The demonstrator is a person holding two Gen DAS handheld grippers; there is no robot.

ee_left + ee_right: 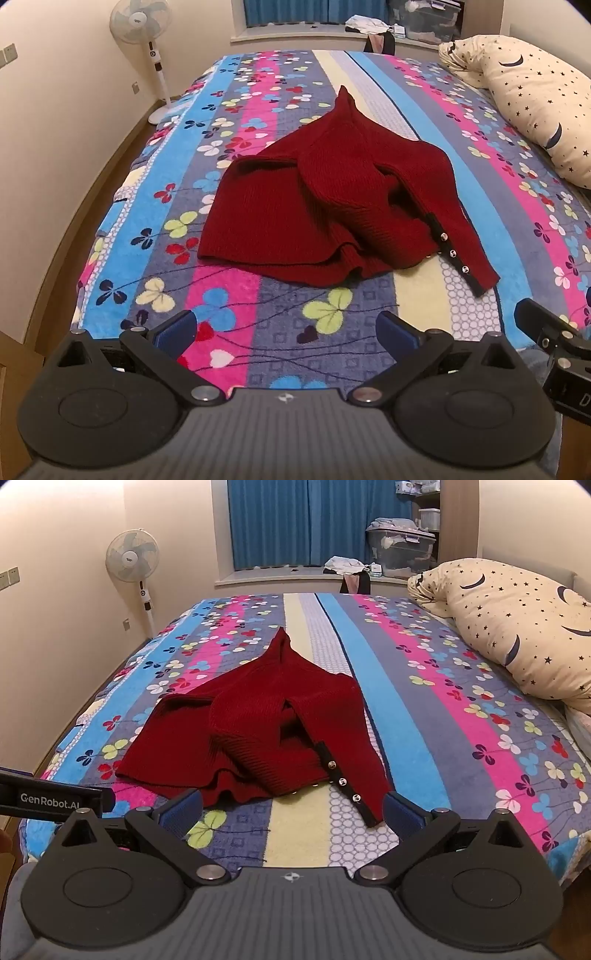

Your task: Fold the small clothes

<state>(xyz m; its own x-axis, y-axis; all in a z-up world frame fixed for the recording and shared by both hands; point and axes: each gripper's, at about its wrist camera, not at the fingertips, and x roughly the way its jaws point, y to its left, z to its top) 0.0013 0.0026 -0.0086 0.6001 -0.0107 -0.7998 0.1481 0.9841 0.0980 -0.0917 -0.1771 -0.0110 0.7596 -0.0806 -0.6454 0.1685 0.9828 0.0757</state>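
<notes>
While both tools hover over near edge of bed, left gripper (288, 328) spread wide, empty; right gripper (291, 808) likewise released, nothing between pads. Red knit cardigan (325, 210) lies rumpled mid-blanket (229, 110), buttoned cuff (354, 797) nearest right gripper, possibly just short of touching. Pillow (532, 107) at right.

Dark red knit sweater (332, 206) — rumpled, sleeves crossed, buttoned cuff nearest — on the bed.
</notes>
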